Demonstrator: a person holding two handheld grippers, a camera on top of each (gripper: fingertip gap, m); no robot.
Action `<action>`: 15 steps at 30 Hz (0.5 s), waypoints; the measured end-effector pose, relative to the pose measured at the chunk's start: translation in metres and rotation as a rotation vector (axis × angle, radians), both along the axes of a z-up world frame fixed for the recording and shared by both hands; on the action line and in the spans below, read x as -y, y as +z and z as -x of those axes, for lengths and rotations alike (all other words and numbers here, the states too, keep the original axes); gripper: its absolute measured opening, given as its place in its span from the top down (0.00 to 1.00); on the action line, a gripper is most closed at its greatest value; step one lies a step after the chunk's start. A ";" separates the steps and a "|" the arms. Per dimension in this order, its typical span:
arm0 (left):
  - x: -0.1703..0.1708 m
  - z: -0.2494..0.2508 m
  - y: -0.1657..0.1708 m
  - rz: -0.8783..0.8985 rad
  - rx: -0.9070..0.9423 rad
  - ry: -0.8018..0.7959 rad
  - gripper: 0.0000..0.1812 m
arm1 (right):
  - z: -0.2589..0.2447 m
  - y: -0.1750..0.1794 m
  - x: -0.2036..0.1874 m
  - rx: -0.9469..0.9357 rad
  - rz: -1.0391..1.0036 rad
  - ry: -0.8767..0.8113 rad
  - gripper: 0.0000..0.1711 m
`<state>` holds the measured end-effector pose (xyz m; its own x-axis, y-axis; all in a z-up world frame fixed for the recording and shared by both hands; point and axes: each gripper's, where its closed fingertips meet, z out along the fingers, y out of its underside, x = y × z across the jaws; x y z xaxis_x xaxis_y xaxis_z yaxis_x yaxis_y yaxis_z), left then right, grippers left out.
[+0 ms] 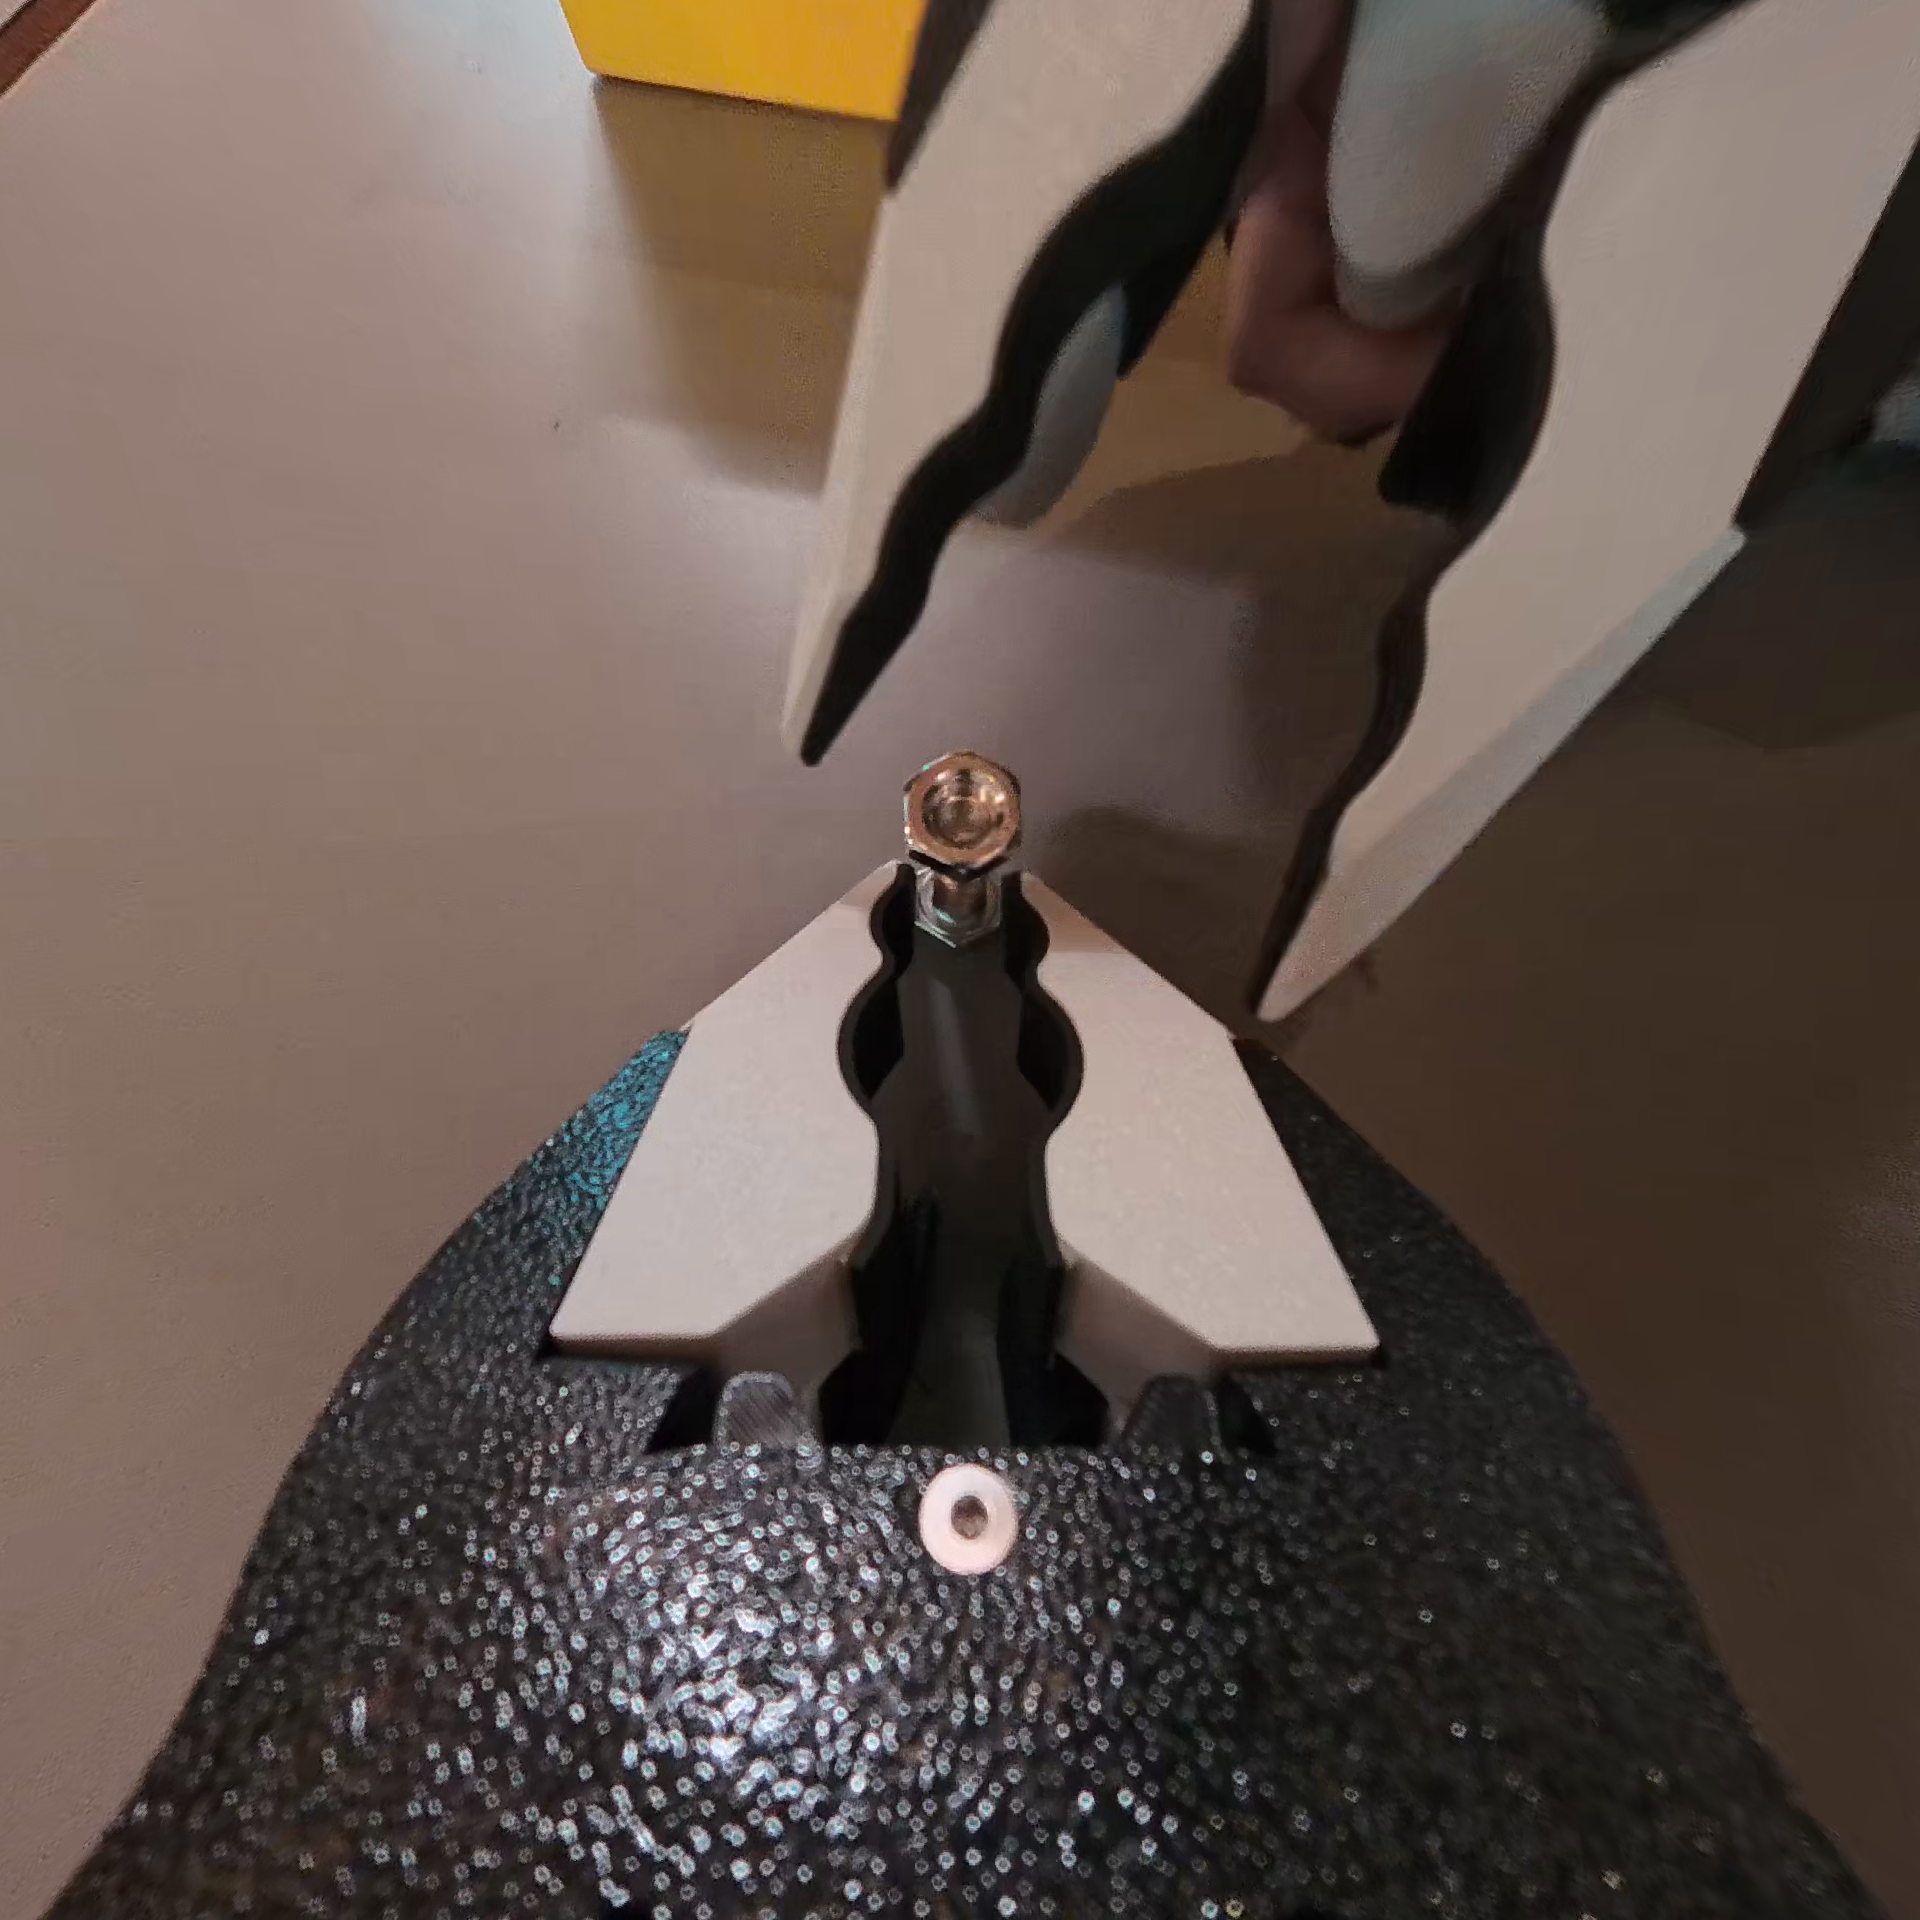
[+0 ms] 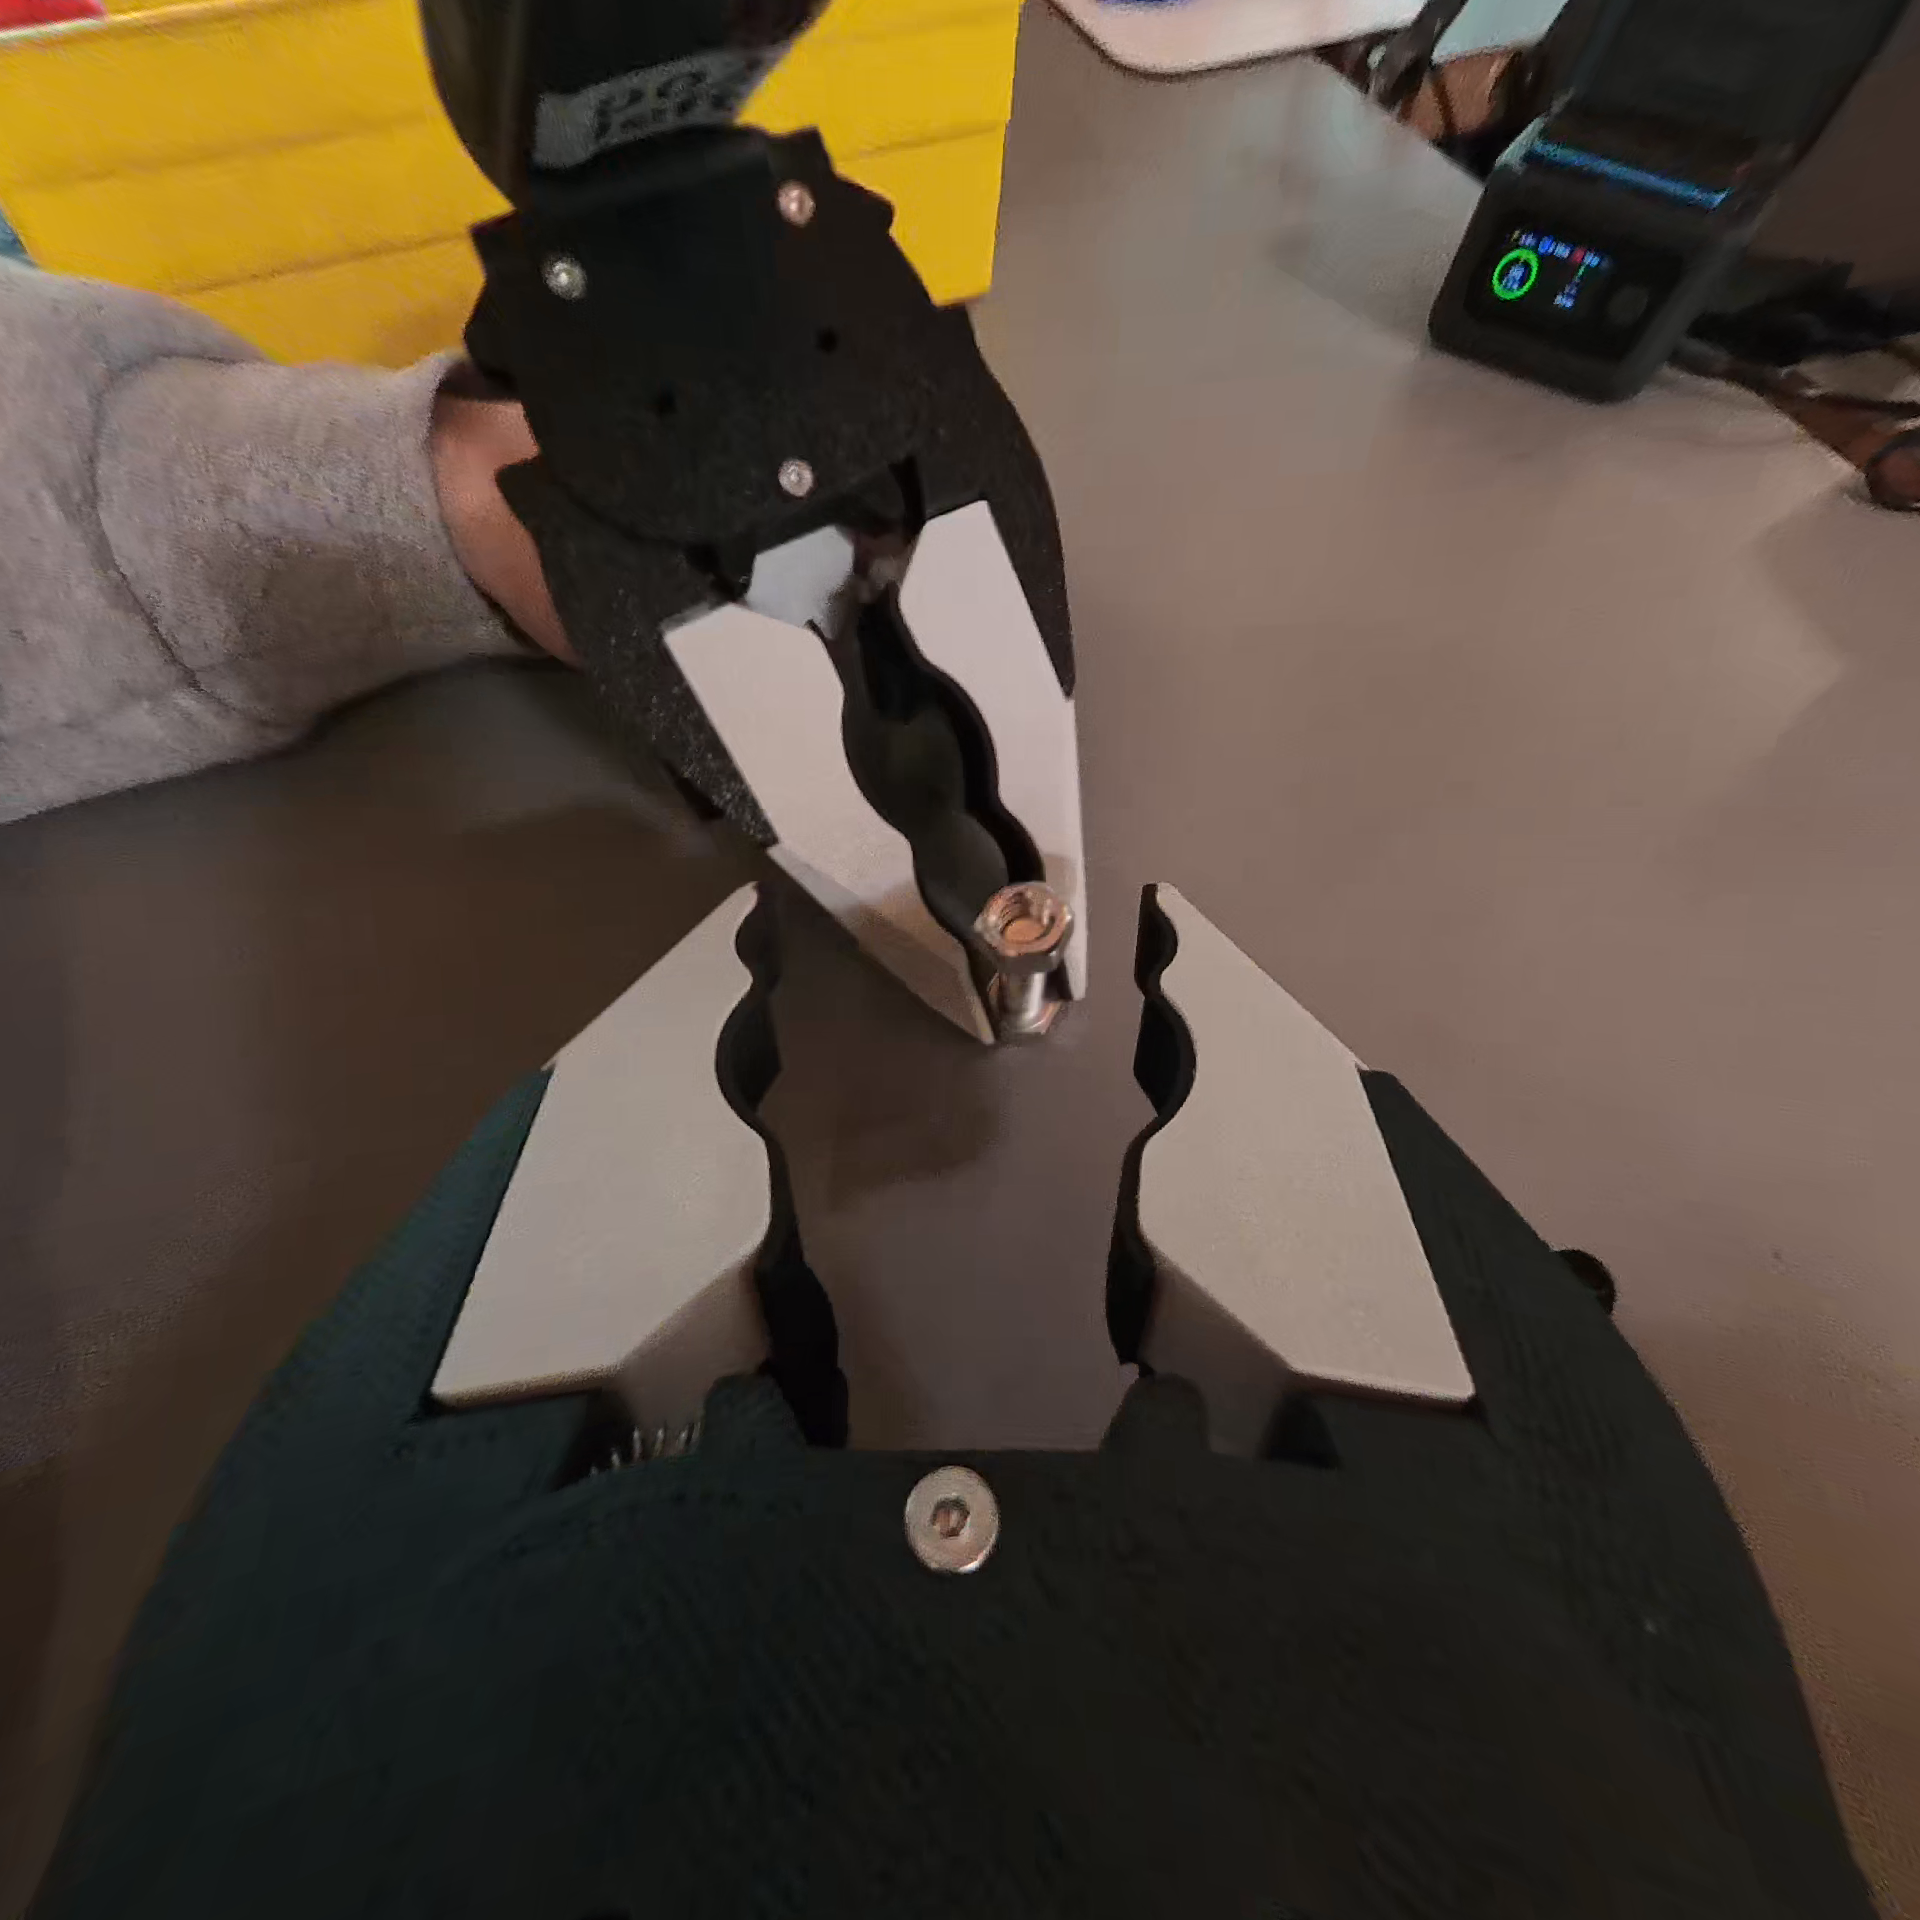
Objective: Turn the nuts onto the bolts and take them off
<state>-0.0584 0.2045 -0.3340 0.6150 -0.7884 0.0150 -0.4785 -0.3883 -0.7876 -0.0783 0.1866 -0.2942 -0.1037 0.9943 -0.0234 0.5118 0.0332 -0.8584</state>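
Observation:
My left gripper [image 1: 961, 883] is shut on a silver bolt [image 1: 951, 902] at its fingertips. A hex nut [image 1: 964, 816] sits at the bolt's free end, which points away from the left wrist camera. In the right wrist view the same left gripper [image 2: 1023, 997] holds the bolt [image 2: 1023, 992] with the nut [image 2: 1023, 923] on top, low over the grey table [image 2: 1455, 831]. My right gripper [image 2: 951, 904] is open and empty, its fingertips on either side of the bolt and a little short of it. In the left wrist view the right gripper [image 1: 1039, 883] hangs open just beyond the nut.
A yellow box [image 2: 208, 156] stands at the back of the table, also in the left wrist view [image 1: 738, 52]. A black device with a small lit screen [image 2: 1548, 275] sits at the back right with cables. A grey sleeve [image 2: 156, 520] rests on the table at left. The grippers' ends are close to 4 cm from one another.

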 end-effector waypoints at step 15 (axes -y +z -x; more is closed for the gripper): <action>-0.001 0.000 0.000 0.003 0.002 0.007 0.91 | 0.003 0.001 -0.001 -0.123 -0.082 0.021 0.67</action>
<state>-0.0587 0.2051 -0.3338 0.6206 -0.7839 0.0182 -0.4742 -0.3937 -0.7875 -0.0810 0.1871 -0.2935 -0.1214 0.9900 0.0721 0.4014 0.1154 -0.9086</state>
